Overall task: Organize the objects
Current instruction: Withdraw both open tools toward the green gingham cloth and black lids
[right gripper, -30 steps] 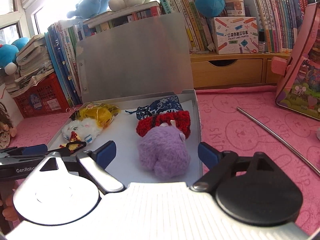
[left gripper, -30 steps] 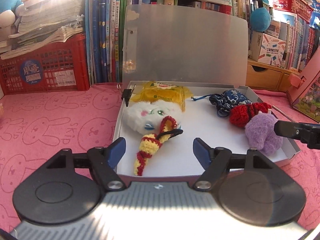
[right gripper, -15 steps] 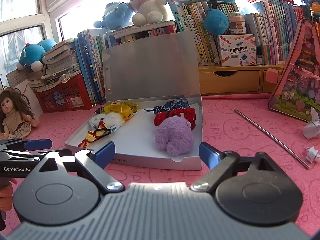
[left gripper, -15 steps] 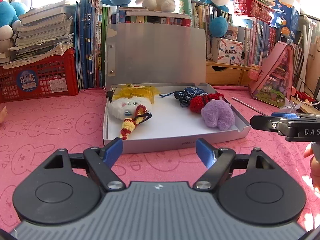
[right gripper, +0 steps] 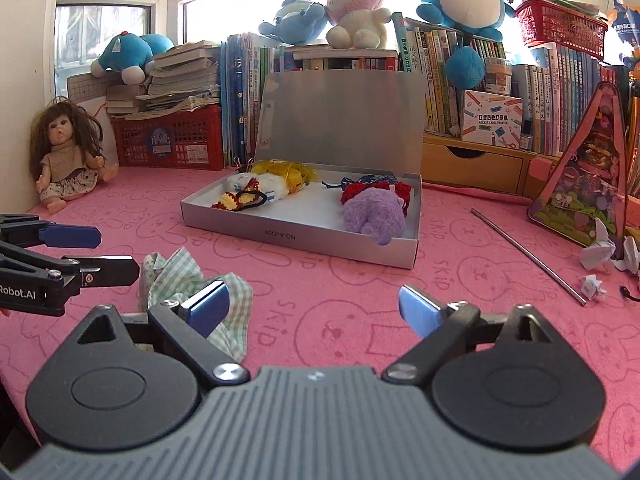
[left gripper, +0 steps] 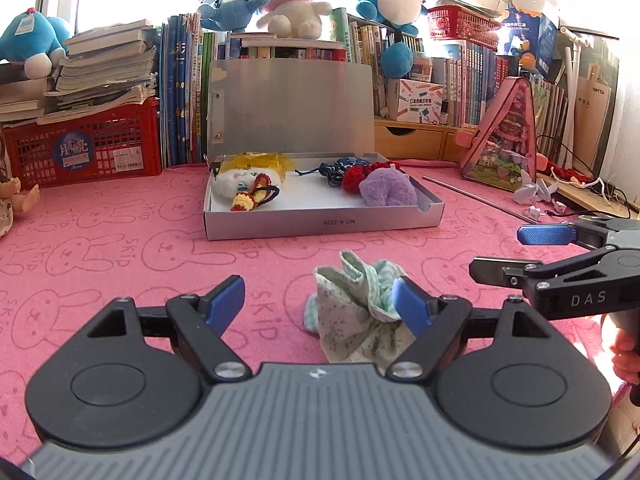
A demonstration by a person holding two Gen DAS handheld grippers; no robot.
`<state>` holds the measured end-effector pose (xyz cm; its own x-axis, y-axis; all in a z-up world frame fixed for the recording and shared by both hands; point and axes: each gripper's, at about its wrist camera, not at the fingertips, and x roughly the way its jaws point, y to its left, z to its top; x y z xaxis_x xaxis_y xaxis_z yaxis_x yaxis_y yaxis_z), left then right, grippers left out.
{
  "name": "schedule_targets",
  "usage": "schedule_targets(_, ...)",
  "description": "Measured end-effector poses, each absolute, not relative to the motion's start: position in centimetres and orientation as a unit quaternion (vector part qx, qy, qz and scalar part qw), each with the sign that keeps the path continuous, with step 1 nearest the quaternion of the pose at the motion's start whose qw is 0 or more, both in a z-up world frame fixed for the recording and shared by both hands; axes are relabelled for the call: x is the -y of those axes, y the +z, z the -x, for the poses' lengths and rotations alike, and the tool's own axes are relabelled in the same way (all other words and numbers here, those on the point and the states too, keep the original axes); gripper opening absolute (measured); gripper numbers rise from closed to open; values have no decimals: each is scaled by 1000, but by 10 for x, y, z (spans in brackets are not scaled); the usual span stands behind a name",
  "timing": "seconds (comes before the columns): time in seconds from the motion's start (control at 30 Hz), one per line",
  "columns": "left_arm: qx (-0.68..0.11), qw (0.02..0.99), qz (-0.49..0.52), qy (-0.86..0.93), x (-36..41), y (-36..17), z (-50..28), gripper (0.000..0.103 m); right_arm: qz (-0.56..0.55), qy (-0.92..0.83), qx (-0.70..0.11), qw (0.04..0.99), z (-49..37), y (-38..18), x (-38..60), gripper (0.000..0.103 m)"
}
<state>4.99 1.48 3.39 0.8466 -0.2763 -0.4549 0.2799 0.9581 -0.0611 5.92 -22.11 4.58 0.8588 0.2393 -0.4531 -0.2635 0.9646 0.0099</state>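
Observation:
An open silver box (left gripper: 320,224) (right gripper: 296,236) stands on the pink mat with its lid upright. It holds a purple plush (left gripper: 387,188) (right gripper: 374,212), a red knit item (left gripper: 354,176), a blue pouch (left gripper: 340,166), a yellow bag (left gripper: 256,160) and a white plush with a striped scarf (left gripper: 248,188). A crumpled green-checked cloth (left gripper: 356,308) (right gripper: 176,276) lies on the mat in front of the box. My left gripper (left gripper: 320,304) is open, the cloth by its right finger. My right gripper (right gripper: 312,306) is open and empty, right of the cloth.
A doll (right gripper: 68,152) sits at the far left. A red crate (left gripper: 84,144) and books line the back. A metal rod (right gripper: 528,254), paper scraps (right gripper: 600,248) and a pink triangular case (right gripper: 584,176) lie to the right.
Both grippers have pulled back from the box toward the near edge. The checked cloth has come into view in front of them. Both stay open.

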Motion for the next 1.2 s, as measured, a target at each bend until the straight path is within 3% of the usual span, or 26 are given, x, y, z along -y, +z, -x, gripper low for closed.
schedule_targets(0.33, -231, 960, -33, -157, -8, 11, 8, 85, 33, 152, -250, 956, -17, 22, 207, 96)
schedule_targets(0.93, -239, 956, -42, -165, -7, -12, 34, 84, 82, 167, -259, 948, 11, 1, 185, 95)
schedule_targets(1.2, -237, 954, -52, -175, -3, -17, 36, 80, 107, 166, -253, 947, 14, -4, 174, 89)
